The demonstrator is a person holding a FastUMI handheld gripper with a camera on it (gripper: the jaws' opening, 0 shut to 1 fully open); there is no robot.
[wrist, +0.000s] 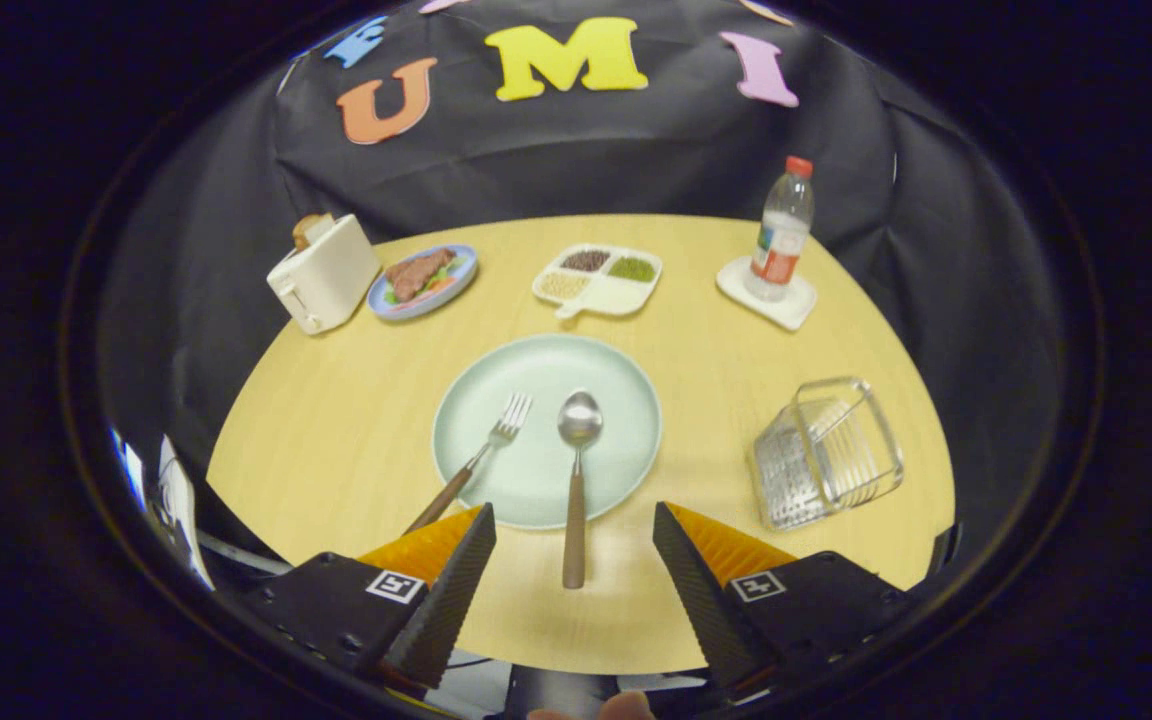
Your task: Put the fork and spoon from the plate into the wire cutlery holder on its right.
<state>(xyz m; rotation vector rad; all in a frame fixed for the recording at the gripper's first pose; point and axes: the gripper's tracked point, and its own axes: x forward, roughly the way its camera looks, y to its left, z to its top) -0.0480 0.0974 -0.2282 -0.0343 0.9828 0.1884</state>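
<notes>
Gripper view:
fork: left on plate, handle over near rim
spoon: beside fork, handle btwn fingers, untouched
gripper: jaws spread wide, holding nothing
wire holder: on table, right of plate, well apart

The camera sits on the gripper and looks forward and down along its two fingers, which stand wide apart at 6 o'clock. It hangs above the near edge of the round wooden table, high enough to see the whole top. The pale green plate lies just ahead of the fingers, in the middle. The wire cutlery holder is at 3 o'clock. The booth's black wall is far off at 12 o'clock.
</notes>
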